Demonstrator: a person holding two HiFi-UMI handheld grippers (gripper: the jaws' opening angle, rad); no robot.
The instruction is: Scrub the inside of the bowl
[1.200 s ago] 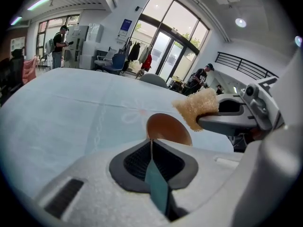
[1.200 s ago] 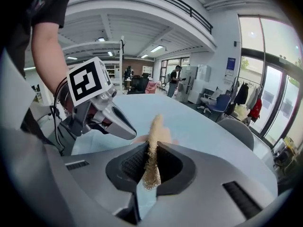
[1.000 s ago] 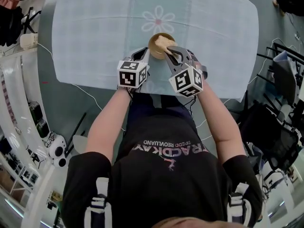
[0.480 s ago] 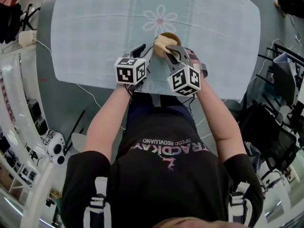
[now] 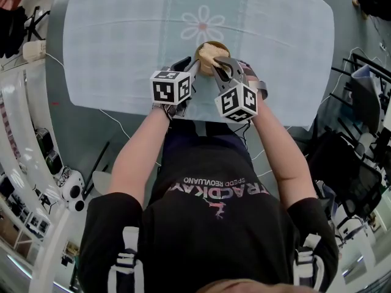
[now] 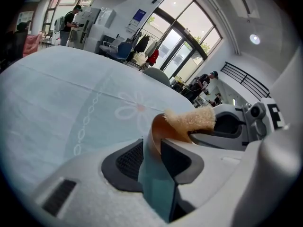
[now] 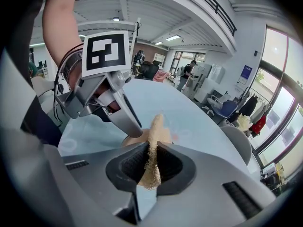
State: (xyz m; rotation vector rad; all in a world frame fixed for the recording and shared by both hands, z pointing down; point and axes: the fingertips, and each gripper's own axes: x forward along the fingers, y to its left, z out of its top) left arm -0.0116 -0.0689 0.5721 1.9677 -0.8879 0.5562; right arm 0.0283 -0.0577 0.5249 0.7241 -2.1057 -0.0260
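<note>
Here, on a table under a pale blue-green tablecloth (image 5: 122, 35), a small brown bowl (image 5: 220, 46) sits just below the cloth's printed flower (image 5: 203, 25), near the table's front edge; both grippers meet at it.

The left gripper (image 5: 190, 65) comes at the bowl from the person's left, angled downward; its jaws have just been closing, and the bowl's near wall stands up between them; in the left gripper view the brown wall lies against the pad on that view's right, while a thin strip of cloth shows between it and the other pad, so the jaws stand slightly apart around the rim rather than clamped on it; a wedge of tablecloth is visible through the gap lower down.

The right gripper (image 5: 218, 66) reaches in from the person's right, also pointing downward; its jaws are pressed together on a tan, coarse-fibred sponge (image 5: 209, 57); in the right gripper view the sponge is pinched edge-on between the two ribbed pads, with a tuft hanging out below them and the rest running forward into the bowl; from the head view the sponge lies over the bowl's opening and hides most of the inside; in the left gripper view it juts over the rim just beyond the left jaws.

The two grippers' tips are close beside each other at the bowl; whether the bowl's base rests flat on the cloth I cannot tell.
</note>
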